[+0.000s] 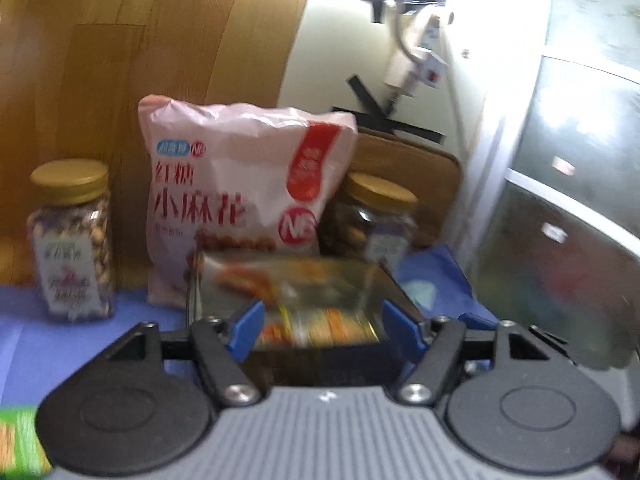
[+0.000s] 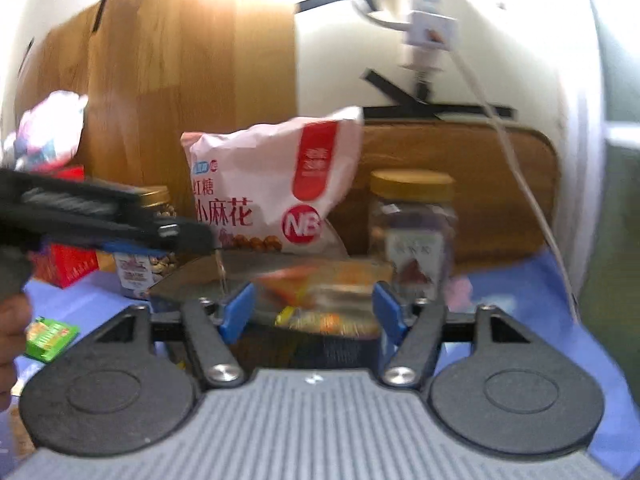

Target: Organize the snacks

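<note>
Judging by look: left jar (image 1: 72,240) hard and smooth, best taken round the body under the gold lid; pink bag (image 1: 236,196) light, crinkly, crushable, best pinched at the top seam; right jar (image 1: 376,220) like the first. All stood along the desk's (image 1: 24,340) back edge. Lay in front, a glossy, slippery foil pack (image 1: 296,292). Left gripper (image 1: 324,330) wide, straddling the pack's near end; contact unclear through blur. Right gripper (image 2: 312,312) equally wide, likewise.

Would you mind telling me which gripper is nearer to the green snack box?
Left. The left gripper reaches in above and beyond the green snack box; the right gripper sits farther to its right, around the foil packet.
</note>
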The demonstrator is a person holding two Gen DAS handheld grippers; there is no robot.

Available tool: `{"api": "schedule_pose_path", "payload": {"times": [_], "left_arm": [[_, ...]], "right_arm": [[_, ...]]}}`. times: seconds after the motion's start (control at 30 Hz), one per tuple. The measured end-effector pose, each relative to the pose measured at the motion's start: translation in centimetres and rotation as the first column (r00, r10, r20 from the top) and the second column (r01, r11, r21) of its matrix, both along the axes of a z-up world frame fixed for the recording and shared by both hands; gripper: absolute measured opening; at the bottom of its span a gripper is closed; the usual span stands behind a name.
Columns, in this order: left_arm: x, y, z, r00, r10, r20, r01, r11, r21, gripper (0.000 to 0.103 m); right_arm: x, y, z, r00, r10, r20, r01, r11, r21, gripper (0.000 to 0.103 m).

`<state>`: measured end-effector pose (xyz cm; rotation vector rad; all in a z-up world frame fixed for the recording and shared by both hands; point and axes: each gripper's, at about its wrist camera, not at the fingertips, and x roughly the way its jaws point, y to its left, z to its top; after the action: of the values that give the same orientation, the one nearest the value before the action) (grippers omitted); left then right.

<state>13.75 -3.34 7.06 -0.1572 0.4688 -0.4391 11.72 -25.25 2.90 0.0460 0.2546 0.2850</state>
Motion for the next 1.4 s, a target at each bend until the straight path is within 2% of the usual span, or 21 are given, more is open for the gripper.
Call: {"api": "schedule_pose_path", "payload": {"times": [0.1, 0.23, 0.37, 0.53, 0.77, 1.2, 1.4], "left_arm": [[-3.8, 0.8, -1.6, 1.000, -0.011, 0.018, 0.010, 1.000, 0.018, 0.073], [-7.8, 1.5, -3.4, 1.000, 0.004, 0.018, -0.006, 0.995, 0.098, 0.073], [-9.4, 2.7, -4.5, 1.000, 0.018, -0.014, -0.017, 0.995, 0.096, 0.079], [-9.6, 4.0, -5.2, 0.998, 0.032, -0.053, -0.028, 0.997, 0.070, 0.079], [-9.7, 4.0, -5.6, 0.998, 0.024, -0.051, -0.020, 0.997, 0.073, 0.079], [-8.6, 4.3, -6.8, 0.997, 0.020, -0.078, -0.014, 0.997, 0.073, 0.079], [-8.7, 4.3, -6.8, 0.997, 0.011, -0.078, -0.006, 0.998, 0.066, 0.079]], "right_arm": [[-2.6, -1.1, -1.8, 0.997, -0.028, -0.066, 0.034, 0.996, 0.079, 0.070], [-4.7, -1.7, -3.4, 0.988, -0.041, -0.151, 0.065, 0.986, 0.153, 0.070], [-6.4, -1.0, -4.1, 0.982, -0.019, -0.189, 0.048, 0.987, 0.152, 0.070], [-8.0, 0.7, -4.2, 0.983, 0.005, -0.185, 0.015, 0.994, 0.108, 0.070], [-8.4, 1.7, -4.0, 0.986, 0.018, -0.165, -0.006, 0.997, 0.071, 0.070], [-7.8, 1.4, -4.6, 0.981, -0.006, -0.191, 0.020, 0.998, 0.068, 0.070], [-8.5, 2.3, -4.2, 0.984, 0.046, -0.170, -0.041, 0.999, 0.033, 0.070]]}}
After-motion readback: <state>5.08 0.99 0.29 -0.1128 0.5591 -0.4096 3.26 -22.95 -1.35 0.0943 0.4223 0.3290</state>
